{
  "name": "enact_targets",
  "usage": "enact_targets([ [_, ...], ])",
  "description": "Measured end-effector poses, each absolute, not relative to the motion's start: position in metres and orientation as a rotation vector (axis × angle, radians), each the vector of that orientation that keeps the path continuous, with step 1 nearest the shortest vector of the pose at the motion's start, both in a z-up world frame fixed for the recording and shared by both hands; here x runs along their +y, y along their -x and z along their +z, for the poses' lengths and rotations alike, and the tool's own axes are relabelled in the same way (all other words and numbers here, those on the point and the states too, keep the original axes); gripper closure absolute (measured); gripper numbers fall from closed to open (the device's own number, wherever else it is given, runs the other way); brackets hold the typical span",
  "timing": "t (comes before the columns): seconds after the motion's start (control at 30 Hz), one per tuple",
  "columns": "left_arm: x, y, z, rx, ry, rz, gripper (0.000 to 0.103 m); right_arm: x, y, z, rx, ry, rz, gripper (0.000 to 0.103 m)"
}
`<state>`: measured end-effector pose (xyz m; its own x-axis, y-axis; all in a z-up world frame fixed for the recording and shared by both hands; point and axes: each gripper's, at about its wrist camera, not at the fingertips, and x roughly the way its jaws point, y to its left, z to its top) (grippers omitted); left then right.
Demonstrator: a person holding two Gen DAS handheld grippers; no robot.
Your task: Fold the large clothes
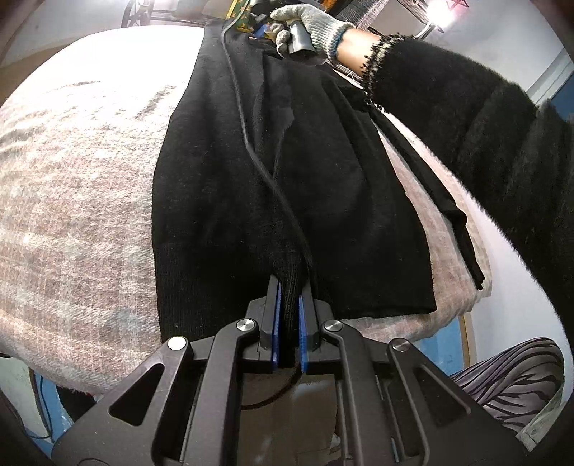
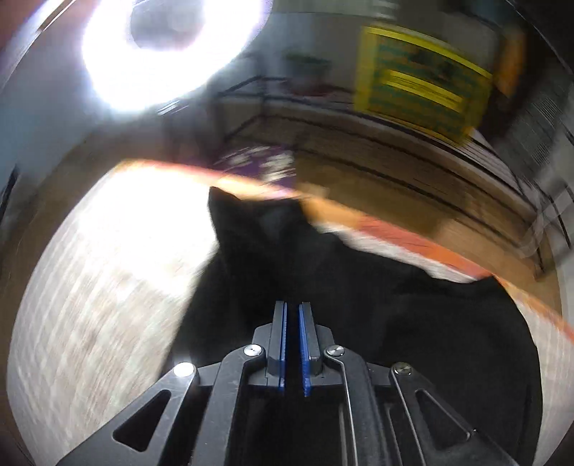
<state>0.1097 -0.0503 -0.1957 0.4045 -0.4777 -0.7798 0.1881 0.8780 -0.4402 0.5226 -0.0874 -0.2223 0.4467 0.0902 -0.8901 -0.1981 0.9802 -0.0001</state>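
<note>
A black knit garment lies lengthwise on a pale pinkish blanket, folded into a long strip. My left gripper is shut on a bunched part of its near ribbed hem. At the garment's far end a gloved hand holds the right gripper's handle. The right wrist view is heavily blurred. There my right gripper hovers over the black garment with its blue pads almost together. I cannot tell whether any cloth is pinched between them.
A black cable runs along the garment toward my left gripper. A person's black fuzzy sleeve crosses the right side, with a striped trouser leg below. The blanket ends at an orange table edge; wooden floor lies beyond.
</note>
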Motion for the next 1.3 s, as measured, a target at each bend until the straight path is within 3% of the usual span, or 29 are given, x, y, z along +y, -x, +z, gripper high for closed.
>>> enact_targets([
  [0.03, -0.052, -0.109, -0.196, 1.077, 0.297, -0.427, 0.097, -0.095, -0.526, -0.225, 1.114, 0.098, 0.142, 0.088],
  [0.1, -0.056, -0.109, -0.196, 1.073, 0.280, -0.428, 0.097, -0.112, -0.524, -0.222, 1.094, 0.066, 0.146, 0.087],
  [0.17, -0.062, -0.108, -0.197, 1.068, 0.268, -0.423, 0.097, -0.128, -0.513, -0.208, 1.052, -0.004, 0.198, 0.072],
  [0.2, -0.064, -0.107, -0.196, 1.065, 0.259, -0.421, 0.097, -0.136, -0.506, -0.200, 1.038, -0.039, 0.228, 0.070],
  [0.5, -0.072, -0.097, -0.191, 1.017, 0.186, -0.405, 0.097, -0.206, -0.398, -0.108, 0.945, -0.305, 0.455, 0.067],
  [0.77, -0.079, -0.081, -0.181, 0.995, 0.293, -0.629, 0.096, -0.230, -0.273, -0.052, 0.892, -0.199, 0.517, 0.066],
  [1.03, -0.067, -0.058, -0.154, 0.911, 0.218, -0.622, 0.096, -0.216, -0.155, -0.084, 0.967, -0.100, 0.513, 0.065],
  [1.3, -0.061, -0.077, -0.138, 0.837, 0.241, -0.522, 0.096, -0.238, -0.097, -0.096, 0.956, -0.095, 0.440, 0.065],
])
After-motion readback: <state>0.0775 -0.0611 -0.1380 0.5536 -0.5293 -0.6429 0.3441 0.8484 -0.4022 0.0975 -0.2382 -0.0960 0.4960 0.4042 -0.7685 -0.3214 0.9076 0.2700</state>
